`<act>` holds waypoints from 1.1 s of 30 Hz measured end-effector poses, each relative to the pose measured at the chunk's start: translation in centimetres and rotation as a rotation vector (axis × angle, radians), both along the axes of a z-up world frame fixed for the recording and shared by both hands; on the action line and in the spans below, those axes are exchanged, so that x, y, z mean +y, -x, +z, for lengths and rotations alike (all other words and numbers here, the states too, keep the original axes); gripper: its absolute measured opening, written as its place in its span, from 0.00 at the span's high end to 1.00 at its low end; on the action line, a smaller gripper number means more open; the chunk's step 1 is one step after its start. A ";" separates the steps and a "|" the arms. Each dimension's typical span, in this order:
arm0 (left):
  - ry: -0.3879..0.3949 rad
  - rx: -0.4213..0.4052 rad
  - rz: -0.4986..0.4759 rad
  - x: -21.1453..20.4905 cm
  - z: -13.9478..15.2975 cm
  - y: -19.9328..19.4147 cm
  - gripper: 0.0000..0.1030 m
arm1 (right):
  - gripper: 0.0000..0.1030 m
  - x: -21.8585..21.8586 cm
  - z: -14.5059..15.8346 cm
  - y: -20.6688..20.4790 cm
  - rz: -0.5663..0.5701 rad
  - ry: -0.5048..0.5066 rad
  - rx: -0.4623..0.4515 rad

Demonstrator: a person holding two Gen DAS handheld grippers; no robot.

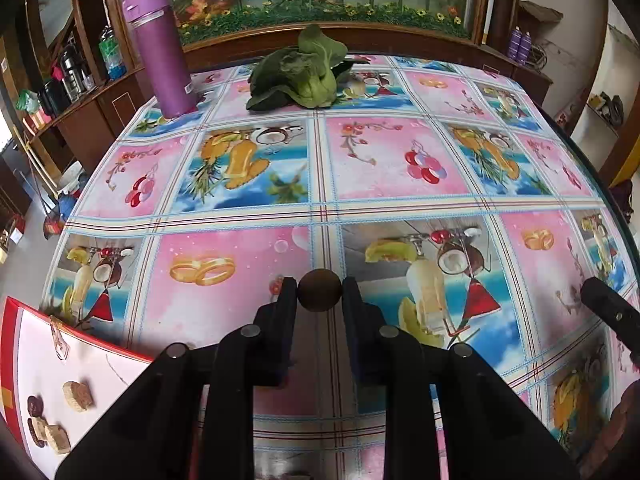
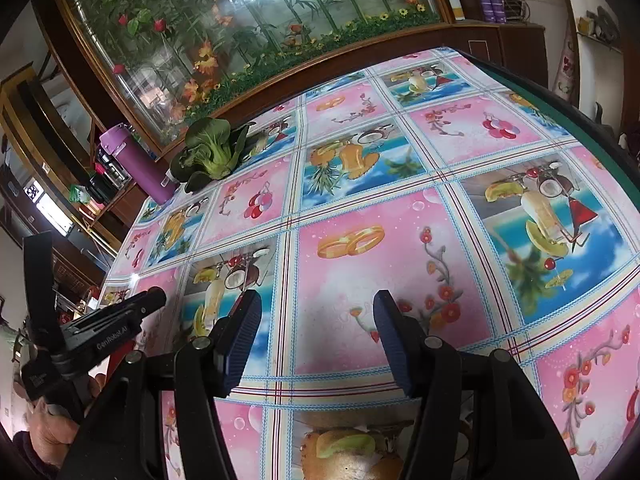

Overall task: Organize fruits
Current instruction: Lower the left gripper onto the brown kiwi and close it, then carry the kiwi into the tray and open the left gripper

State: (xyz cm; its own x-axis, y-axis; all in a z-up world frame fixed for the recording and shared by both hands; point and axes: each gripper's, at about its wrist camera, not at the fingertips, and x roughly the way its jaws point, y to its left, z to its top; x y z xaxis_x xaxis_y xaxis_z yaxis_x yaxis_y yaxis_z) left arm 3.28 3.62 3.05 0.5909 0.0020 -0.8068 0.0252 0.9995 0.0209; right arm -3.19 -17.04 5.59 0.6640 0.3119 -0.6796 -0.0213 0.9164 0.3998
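The left gripper [image 1: 320, 294] has its jaws closed on a small round brown fruit [image 1: 319, 290], held at its widest part just above the surface [image 1: 400, 200]. The fruit looks light, firm and smooth-skinned, so it could roll or squirt out; a gentle hold across its middle suits it. The right gripper [image 2: 316, 334] hangs over the surface with jaws wide apart, holding nothing. A red-edged white tray [image 1: 80, 356] with biscuit-like pieces sits at the near left. The surface wears a glossy pink and blue patterned cloth; a leafy green vegetable [image 1: 304, 72] and a purple bottle [image 1: 160, 52] stand far back, before a wooden cabinet with artificial flowers
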 end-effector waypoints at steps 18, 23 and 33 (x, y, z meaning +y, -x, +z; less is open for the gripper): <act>0.070 0.043 0.030 1.7 -1.2 1.5 0.50 | 0.44 0.0 0.1 -0.1 0.018 -0.032 0.013; 0.049 0.020 0.035 1.5 -0.7 0.8 0.49 | 0.44 0.2 0.1 0.0 0.022 -0.019 0.008; 0.036 0.037 0.028 0.9 -1.8 -0.4 0.76 | 0.44 0.2 0.0 0.0 0.026 -0.020 0.007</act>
